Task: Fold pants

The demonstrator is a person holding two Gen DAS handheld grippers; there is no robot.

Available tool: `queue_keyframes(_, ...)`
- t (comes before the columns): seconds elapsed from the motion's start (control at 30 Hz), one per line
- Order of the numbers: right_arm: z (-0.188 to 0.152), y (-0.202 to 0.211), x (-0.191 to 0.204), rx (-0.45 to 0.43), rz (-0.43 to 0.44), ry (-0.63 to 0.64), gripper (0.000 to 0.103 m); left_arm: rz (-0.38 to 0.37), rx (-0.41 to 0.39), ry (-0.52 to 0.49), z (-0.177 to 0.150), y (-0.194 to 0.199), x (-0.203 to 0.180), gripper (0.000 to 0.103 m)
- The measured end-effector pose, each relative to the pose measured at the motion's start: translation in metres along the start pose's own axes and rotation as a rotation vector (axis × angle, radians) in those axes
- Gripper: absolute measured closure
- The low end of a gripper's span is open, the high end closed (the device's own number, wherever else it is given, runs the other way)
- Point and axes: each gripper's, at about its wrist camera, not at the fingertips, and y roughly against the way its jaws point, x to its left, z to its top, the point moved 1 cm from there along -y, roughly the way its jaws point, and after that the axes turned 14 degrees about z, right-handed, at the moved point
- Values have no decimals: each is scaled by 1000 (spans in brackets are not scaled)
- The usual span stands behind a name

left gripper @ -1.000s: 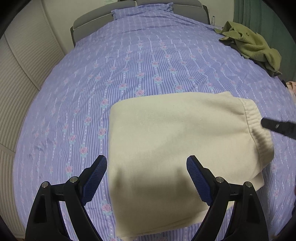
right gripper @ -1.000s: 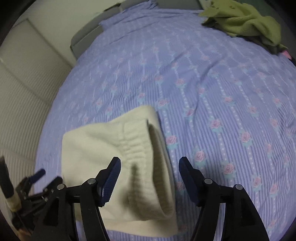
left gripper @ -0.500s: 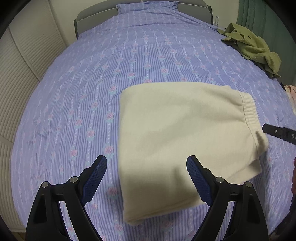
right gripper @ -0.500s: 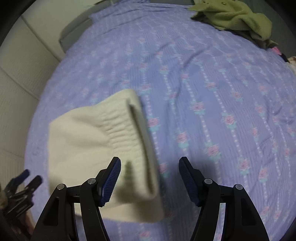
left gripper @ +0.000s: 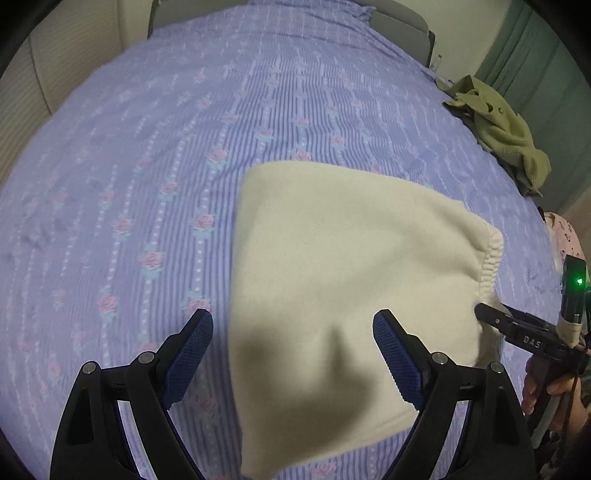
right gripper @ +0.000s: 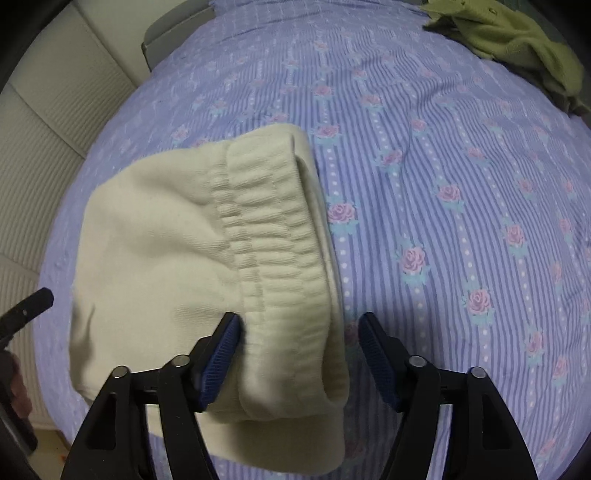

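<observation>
Cream pants [left gripper: 351, 266] lie folded into a thick rectangle on the bed. The ribbed elastic waistband [right gripper: 273, 240] forms their right end. My left gripper [left gripper: 293, 332] hovers open over the pants' left edge, which runs between its blue pads with neither touching. My right gripper [right gripper: 299, 325] straddles the near end of the waistband. Its jaws are opening: the left pad [right gripper: 225, 343] rests against the fabric, while the right pad stands apart over the sheet. In the left wrist view the right gripper's tip [left gripper: 487, 312] sits at the waistband corner.
The bed wears a lilac striped sheet with roses [left gripper: 147, 166]. An olive green garment [left gripper: 498, 129] lies bunched at the far right edge. A grey headboard [left gripper: 399, 26] is at the far end, pale wardrobe panels [right gripper: 40, 147] on the left. A person's hand [left gripper: 546, 387] holds the right gripper.
Both grippers have sunk toward the pants. The left one shifted left, so the pants' left edge now lies between its fingers. The right one's jaws stand wider around the waistband.
</observation>
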Motion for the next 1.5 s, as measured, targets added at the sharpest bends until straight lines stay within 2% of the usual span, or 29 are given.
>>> queue_keyframes(0.03,0,-3,-7,7,-1,-28,23,-5,16,-35,2,-9,-4,14)
queue_keyframes(0.1,2,-9,-14,16,22,-55,23,4,39,-119,4,-23,-12,15)
queue_keyframes(0.17,1,-12,-20,17,39,-68,23,26,59,-159,5,-37,-12,15)
queue_keyframes(0.23,-1,-15,-21,15,30,-68,23,29,73,-141,6,-45,-8,15)
queue_keyframes(0.33,-2,-16,-20,14,21,-59,23,-26,102,-107,6,-55,-5,15)
queue_keyframes(0.47,0,-22,-21,28,50,-57,25,-61,130,-98,5,-74,-7,11)
queue_keyframes(0.53,4,-29,-17,44,56,-23,29,-92,148,-78,7,-81,-6,10)
queue_keyframes(0.6,13,-38,-13,64,53,19,33,-119,169,-59,8,-83,-5,12)
queue_keyframes(0.7,24,-49,-9,89,78,32,40,-138,180,-36,8,-79,-7,24)
queue_keyframes(0.8,28,-52,-13,103,122,-10,47,-120,197,-17,8,-73,-9,37)
queue_keyframes(0.87,25,-44,-16,106,133,-31,52,-102,208,14,12,-66,-6,54)
queue_keyframes(0.97,25,-34,0,95,94,7,64,-77,199,38,15,-51,-2,69)
queue_keyframes(1.13,20,0,22,15,83,33,76,-24,127,-6,14,-17,-9,73)
queue_keyframes(1.33,6,46,52,-53,77,95,79,-33,78,0,9,24,-8,74)
queue_keyframes(1.5,-18,95,64,-99,96,121,79,-47,36,0,-9,66,-5,74)
